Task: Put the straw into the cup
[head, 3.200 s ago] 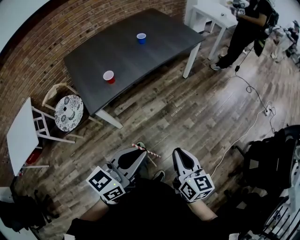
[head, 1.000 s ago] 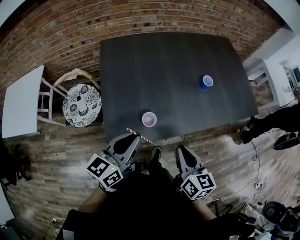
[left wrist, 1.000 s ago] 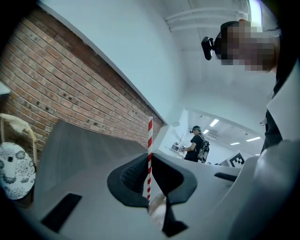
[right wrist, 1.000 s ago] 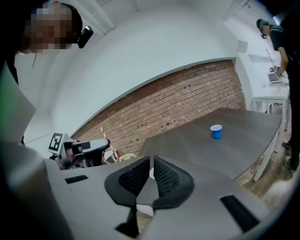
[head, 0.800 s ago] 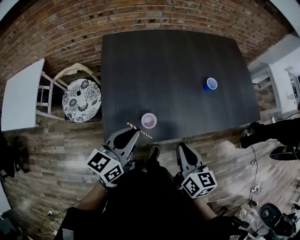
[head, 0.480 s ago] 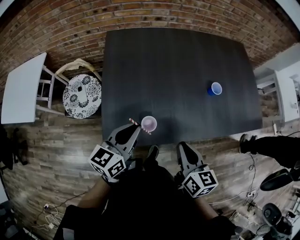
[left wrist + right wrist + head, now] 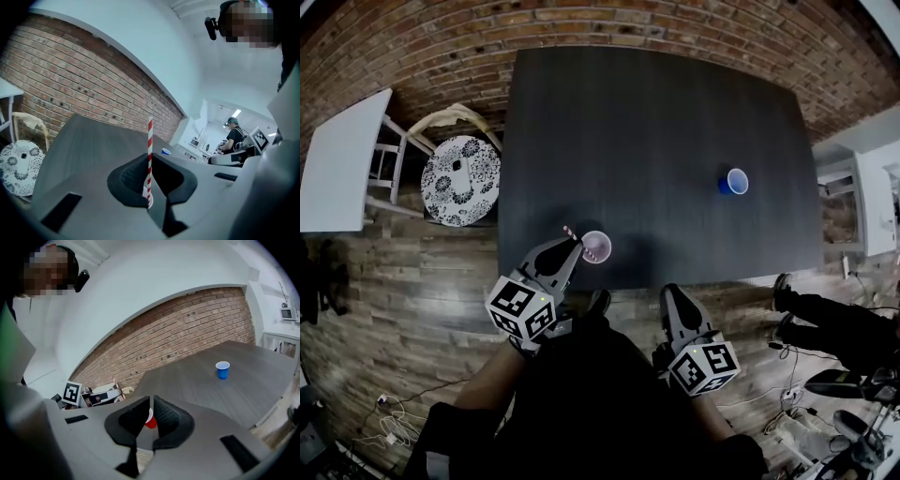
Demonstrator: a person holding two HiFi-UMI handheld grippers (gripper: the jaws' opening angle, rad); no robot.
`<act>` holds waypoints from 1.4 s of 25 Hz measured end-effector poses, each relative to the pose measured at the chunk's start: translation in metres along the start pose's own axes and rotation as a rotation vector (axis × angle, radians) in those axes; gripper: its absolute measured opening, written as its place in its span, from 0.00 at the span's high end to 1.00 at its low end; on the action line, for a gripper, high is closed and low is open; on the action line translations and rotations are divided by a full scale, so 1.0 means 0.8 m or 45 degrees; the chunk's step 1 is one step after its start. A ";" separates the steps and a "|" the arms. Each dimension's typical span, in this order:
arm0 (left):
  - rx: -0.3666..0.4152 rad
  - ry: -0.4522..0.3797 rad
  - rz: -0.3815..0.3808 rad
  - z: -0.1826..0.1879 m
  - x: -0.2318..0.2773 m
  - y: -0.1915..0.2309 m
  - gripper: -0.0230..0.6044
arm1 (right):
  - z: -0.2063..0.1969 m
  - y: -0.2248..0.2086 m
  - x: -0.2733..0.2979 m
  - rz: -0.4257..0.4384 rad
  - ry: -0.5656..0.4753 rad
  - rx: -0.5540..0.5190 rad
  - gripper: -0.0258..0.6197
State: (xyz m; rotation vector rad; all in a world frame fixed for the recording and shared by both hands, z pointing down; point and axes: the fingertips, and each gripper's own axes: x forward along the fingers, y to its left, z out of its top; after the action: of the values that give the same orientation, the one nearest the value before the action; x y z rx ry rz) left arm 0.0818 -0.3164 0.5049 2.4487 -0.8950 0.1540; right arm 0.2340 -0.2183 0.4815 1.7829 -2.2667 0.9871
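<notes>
Dark grey table [image 7: 675,122] against a brick wall [image 7: 581,23] carries a red cup [image 7: 596,247] near its front edge, with a blue cup [image 7: 734,181] well apart to the right. The left tool [image 7: 570,249] pinches a red-and-white striped straw [image 7: 150,150], held just beside the red cup's rim and not yet inside it. The right tool [image 7: 672,298] hangs short of the table, jaws pressed almost together on nothing. This looks like the approach. Next, one end of the straw needs lining up over the cup's mouth, then lowering and release.
</notes>
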 end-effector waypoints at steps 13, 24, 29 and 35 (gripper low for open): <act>0.076 0.092 0.033 -0.042 0.035 0.022 0.90 | -0.007 -0.009 0.009 -0.015 0.029 0.002 0.89; 0.067 0.142 0.061 -0.067 0.054 0.040 0.90 | -0.011 -0.012 0.010 -0.025 0.033 0.014 0.89; 0.054 0.183 0.048 -0.078 0.059 0.042 0.90 | -0.010 -0.012 0.012 -0.023 0.033 0.029 0.89; 0.048 0.214 0.062 -0.086 0.060 0.049 0.90 | -0.008 -0.010 0.015 -0.014 0.034 0.029 0.89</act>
State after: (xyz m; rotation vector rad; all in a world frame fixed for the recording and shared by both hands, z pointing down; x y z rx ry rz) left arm 0.0991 -0.3336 0.5945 2.4076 -0.8848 0.3915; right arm 0.2355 -0.2259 0.4955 1.7782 -2.2362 1.0327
